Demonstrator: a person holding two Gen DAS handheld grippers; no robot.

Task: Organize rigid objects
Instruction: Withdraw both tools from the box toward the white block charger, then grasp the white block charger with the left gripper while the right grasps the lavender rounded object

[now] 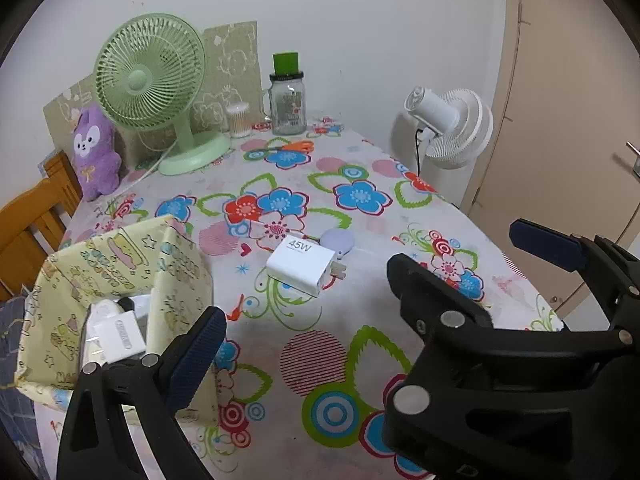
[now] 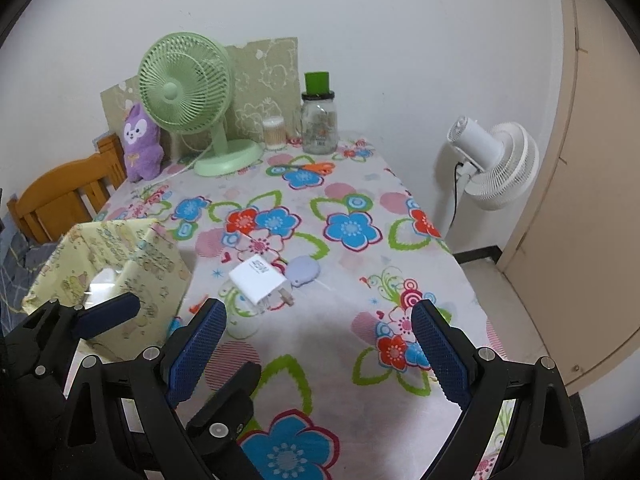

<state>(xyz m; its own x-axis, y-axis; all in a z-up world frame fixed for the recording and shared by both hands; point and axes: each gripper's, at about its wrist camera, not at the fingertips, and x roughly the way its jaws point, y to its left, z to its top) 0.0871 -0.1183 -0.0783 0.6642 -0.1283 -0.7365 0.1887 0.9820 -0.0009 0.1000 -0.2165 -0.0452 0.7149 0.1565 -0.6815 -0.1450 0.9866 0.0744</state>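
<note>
A white 45W charger [image 1: 301, 265] lies on the flowered tablecloth, prongs to the right; it also shows in the right wrist view [image 2: 261, 279]. A small lilac oval object [image 1: 337, 241] touches its far side [image 2: 304, 271]. A yellow patterned box [image 1: 120, 280] at the left holds white adapters [image 1: 120, 334]; the box also shows in the right wrist view [image 2: 120, 264]. My left gripper [image 2: 168, 336] is open and empty beside the box. My right gripper [image 2: 320, 356] is open and empty, near the table's front, short of the charger.
At the table's back stand a green desk fan [image 1: 160, 88], a purple plush [image 1: 94, 152], a cotton-swab jar [image 1: 239, 120] and a glass jar with green lid [image 1: 287, 100]. Orange scissors [image 1: 298, 146] lie nearby. A white floor fan [image 1: 452, 128] and door stand right; a wooden chair [image 1: 36, 208] left.
</note>
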